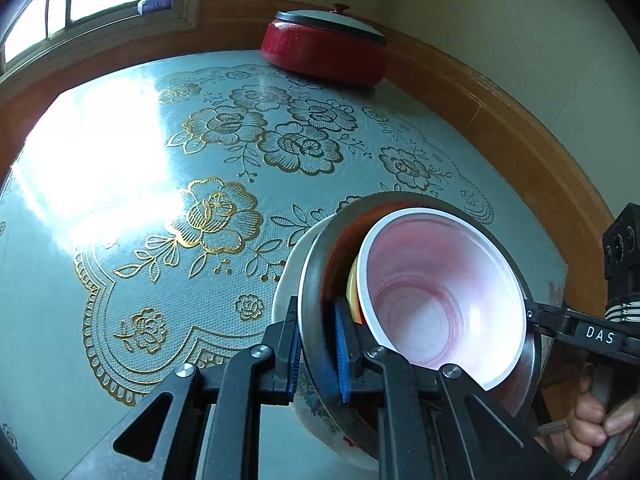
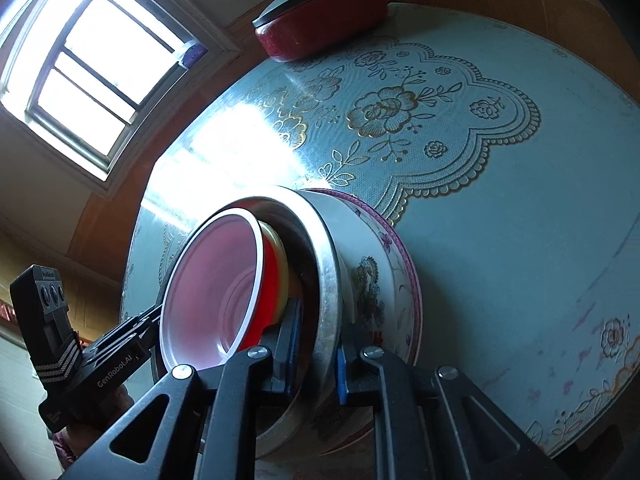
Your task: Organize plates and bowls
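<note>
Over the tabletop (image 1: 120, 184) with its gold-flowered cover, I hold a nested stack of bowls from both sides. My left tool (image 1: 320, 344) is narrowed onto the rim of the metal bowl (image 1: 316, 280), one blue pad inside and one outside; my right tool (image 2: 316, 356) pinches the same rim on the opposite side. Inside sit a red bowl (image 2: 270, 292) and a white-rimmed pink bowl (image 1: 436, 292); a floral china bowl (image 2: 372, 280) lies beneath. The right tool reads "DAS", the left "GenRobot.AI". A red lidded pot (image 1: 324, 48) stands at the far edge.
</note>
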